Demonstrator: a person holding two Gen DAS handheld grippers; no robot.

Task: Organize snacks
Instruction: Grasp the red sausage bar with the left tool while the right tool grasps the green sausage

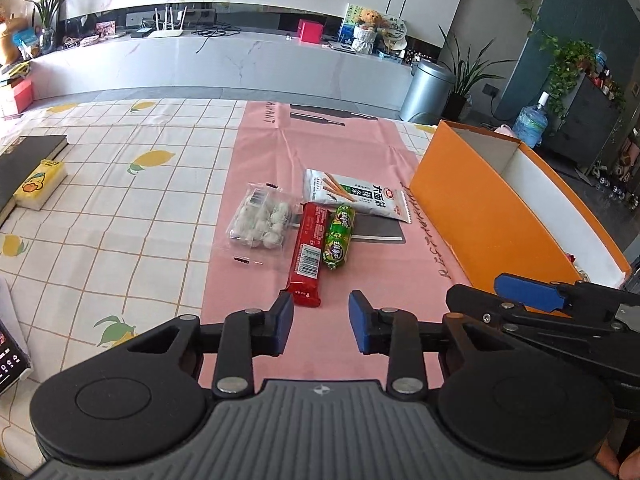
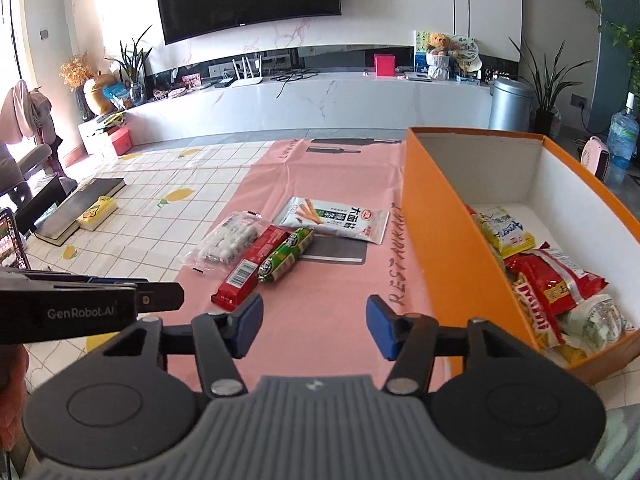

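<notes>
You're lining up on the snacks now, both sets of tongs hanging over the pink mat [image 1: 256,152] on the counter [image 1: 120,208]. Left tongs [image 1: 320,322] stand narrow with nothing between the pads, and the red wafer bar [image 1: 308,254] lies just beyond them, its near end close to the left pad. Right tongs [image 2: 315,328] gape a little wider, also empty.

I'd take the red bar across its narrow width, pads square to its long edges, and keep clear of the green sausage [image 1: 339,236] touching its right side. Farther off lie the clear bag of white candies [image 1: 262,222] to the left and the white stick-snack pouch [image 1: 356,196] beyond. The orange box [image 2: 432,240] waits on the right, already holding several packets.
</notes>
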